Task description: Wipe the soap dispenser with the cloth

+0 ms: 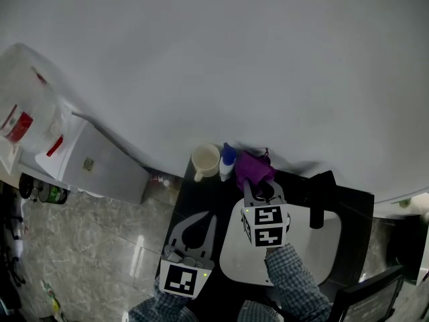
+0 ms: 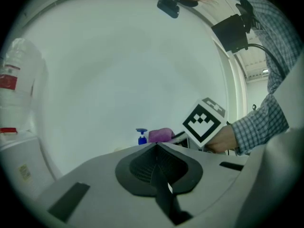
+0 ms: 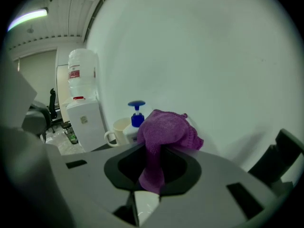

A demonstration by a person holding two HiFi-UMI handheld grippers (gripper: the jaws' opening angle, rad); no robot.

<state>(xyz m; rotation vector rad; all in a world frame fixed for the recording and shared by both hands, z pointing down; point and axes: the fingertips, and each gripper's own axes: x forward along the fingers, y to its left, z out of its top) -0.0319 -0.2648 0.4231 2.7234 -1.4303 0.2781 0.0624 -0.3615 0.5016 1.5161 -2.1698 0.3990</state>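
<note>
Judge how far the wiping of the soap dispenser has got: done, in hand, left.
Done: the purple cloth is clamped in the right tool. In hand: cloth held close beside the soap dispenser; contact unclear. To do: the wiping itself. The left tool is shut, empty.

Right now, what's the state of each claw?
Left claw: shut, nothing in it.
Right claw: shut on the purple cloth.
</note>
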